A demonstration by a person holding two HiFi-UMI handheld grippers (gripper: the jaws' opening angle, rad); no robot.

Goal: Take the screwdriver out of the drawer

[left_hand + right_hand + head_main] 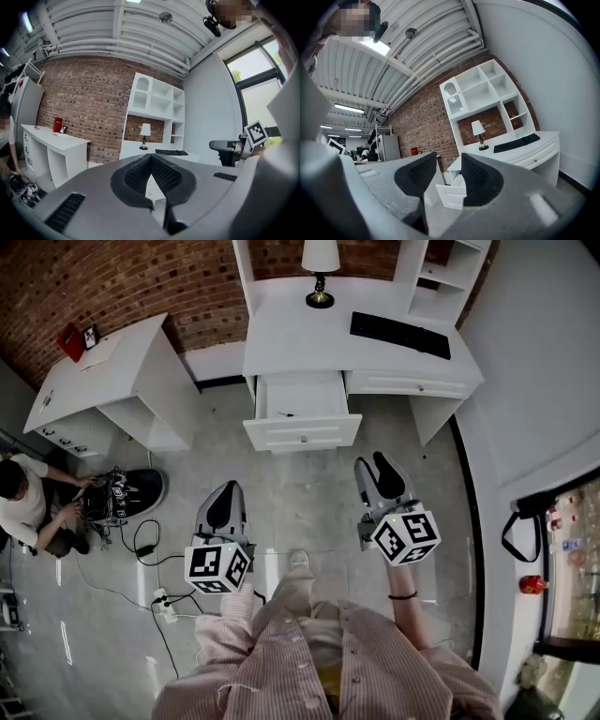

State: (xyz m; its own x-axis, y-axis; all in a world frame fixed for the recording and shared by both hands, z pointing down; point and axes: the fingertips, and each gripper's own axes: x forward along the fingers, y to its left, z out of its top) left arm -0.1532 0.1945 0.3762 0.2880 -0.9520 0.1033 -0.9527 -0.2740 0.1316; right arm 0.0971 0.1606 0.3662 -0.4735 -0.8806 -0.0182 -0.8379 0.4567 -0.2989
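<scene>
The screwdriver (289,414) lies in the open drawer (305,432) at the upper centre of the head view, well apart from both tools. It sits up-frame and between them, so neither is clearly nearer. It shows only as a thin dark sliver lying roughly across the drawer floor, too small to tell handle from tip. The right gripper (373,463) stands wide apart and empty, aimed towards the drawer, and looks the readier. The left gripper (225,491) is closed tip to tip on nothing.

Bright even light, fisheye-warped edges
</scene>
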